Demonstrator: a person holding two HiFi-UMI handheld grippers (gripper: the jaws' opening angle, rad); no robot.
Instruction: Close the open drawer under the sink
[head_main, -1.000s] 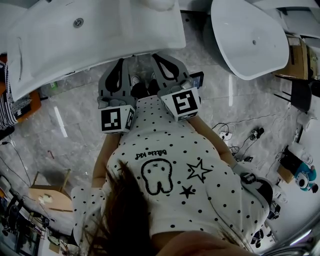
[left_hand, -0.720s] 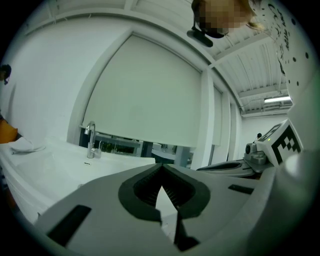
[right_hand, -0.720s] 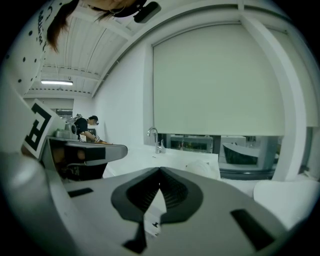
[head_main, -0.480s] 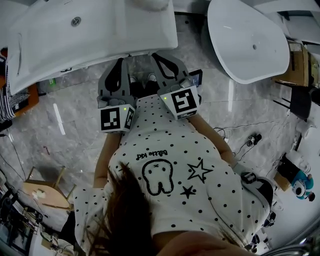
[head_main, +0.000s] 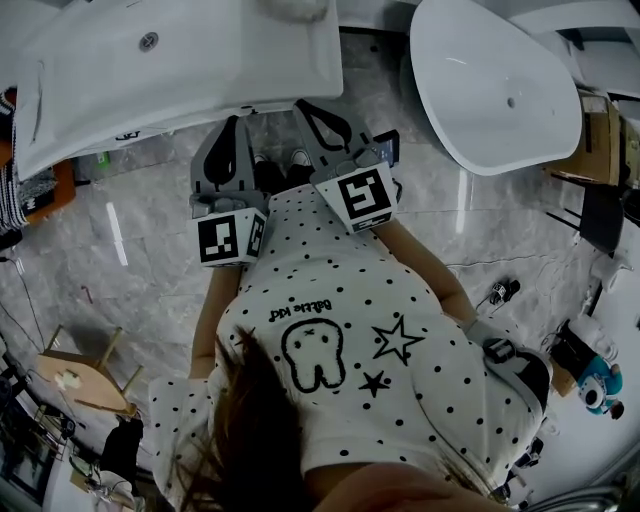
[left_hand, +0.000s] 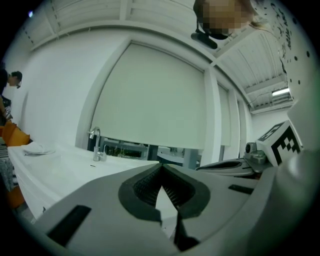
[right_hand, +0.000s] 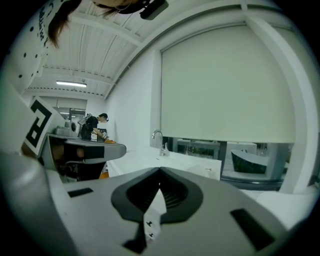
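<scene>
At the white rectangular sink's (head_main: 180, 70) front edge our left gripper (head_main: 236, 130) and right gripper (head_main: 312, 112) hover, jaws together, empty; drawer underneath hidden, open or shut we can't tell.

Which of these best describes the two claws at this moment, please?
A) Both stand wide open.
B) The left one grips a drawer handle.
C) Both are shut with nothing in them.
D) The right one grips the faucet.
C: the left claw and the right claw each have their tips pressed together, and only the white sink counter shows beyond them.
</scene>
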